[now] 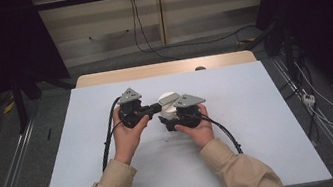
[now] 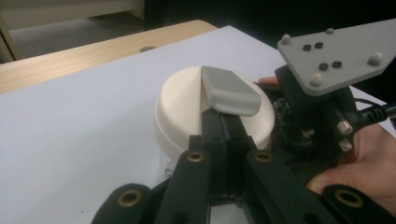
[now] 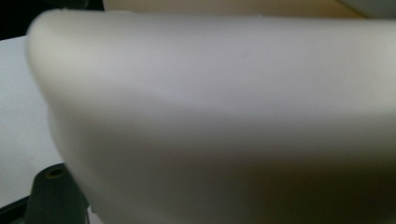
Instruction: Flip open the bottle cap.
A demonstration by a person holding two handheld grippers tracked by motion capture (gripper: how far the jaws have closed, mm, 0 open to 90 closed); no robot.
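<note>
Round cream plastic lid (image 2: pixel 187 107) with grey rectangular handle (image 2: pixel 229 90), centre of white table (image 1: pixel 260 124). Left gripper (image 2: pixel 223 122) clenched, jaws together under handle. Right gripper (image 1: pixel 175 121) clamped, pressed against lid's right side.

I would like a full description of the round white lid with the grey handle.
The round white lid looks like smooth matte plastic, with a low domed top and a straight rim. A grey rounded bar handle crosses its top. It sits level above the white table. The left gripper is shut on the handle; the right gripper is beside it.
</note>
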